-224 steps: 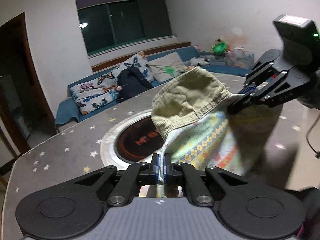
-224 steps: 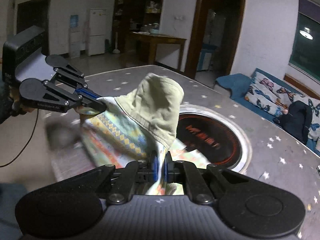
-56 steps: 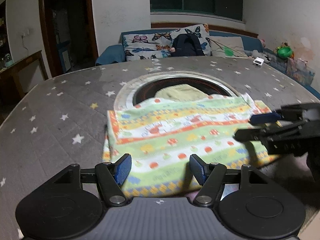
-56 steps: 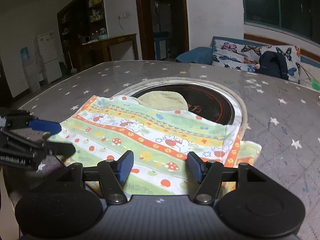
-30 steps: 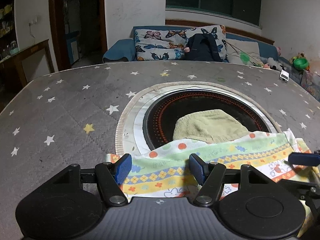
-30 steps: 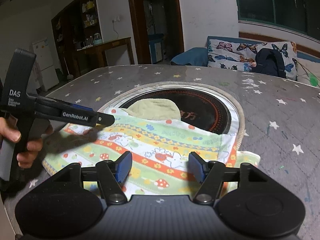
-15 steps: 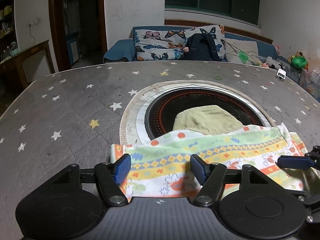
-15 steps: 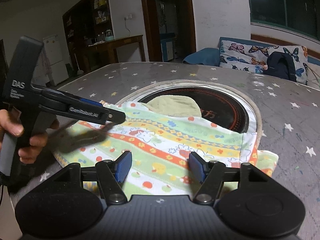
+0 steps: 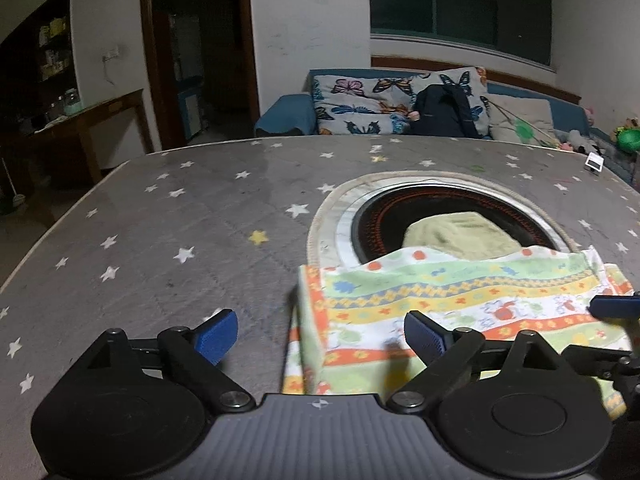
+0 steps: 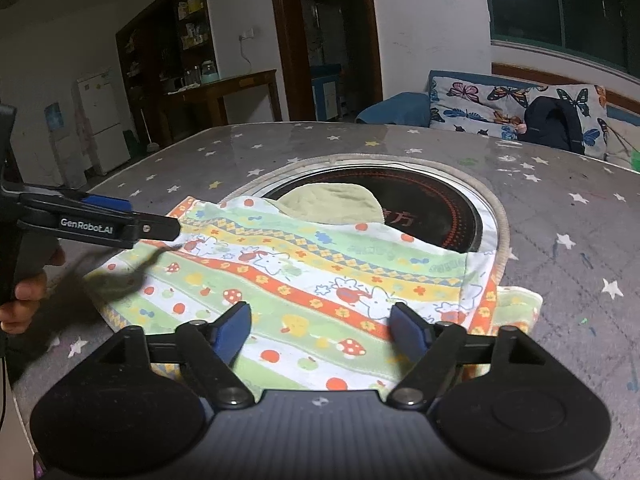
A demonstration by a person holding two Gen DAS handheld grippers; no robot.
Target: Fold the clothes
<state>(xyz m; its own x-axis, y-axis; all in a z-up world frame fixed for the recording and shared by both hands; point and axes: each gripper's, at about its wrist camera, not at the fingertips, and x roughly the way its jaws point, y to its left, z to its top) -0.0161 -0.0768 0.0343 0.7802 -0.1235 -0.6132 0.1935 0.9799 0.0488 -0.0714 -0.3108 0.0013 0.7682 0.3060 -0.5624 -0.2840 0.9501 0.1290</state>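
Note:
A folded, colourfully striped garment (image 9: 460, 300) (image 10: 312, 276) with cartoon prints lies flat on the grey star-patterned table (image 9: 180, 220). Its olive-green part (image 9: 460, 236) (image 10: 332, 204) rests over the black round cooktop (image 9: 380, 216). My left gripper (image 9: 320, 334) hovers over the garment's left edge; its jaws are opening and nothing is gripped. In the right wrist view the left gripper (image 10: 152, 222) shows from the side above the cloth's left corner, held by a hand (image 10: 24, 300). My right gripper (image 10: 320, 326) stands above the near hem, jaws opening, empty. A right fingertip (image 9: 612, 306) shows at the cloth's right.
A sofa (image 9: 400, 108) with butterfly cushions and a dark backpack (image 9: 444, 112) stands behind the table. A wooden side table (image 10: 224, 92) and a fridge (image 10: 100, 120) are at the left. A small white object (image 9: 593, 163) sits at the table's far right edge.
Both grippers have opened wider. The left gripper has shifted left, so the garment now sits further right in its view. The garment lies still on the table.

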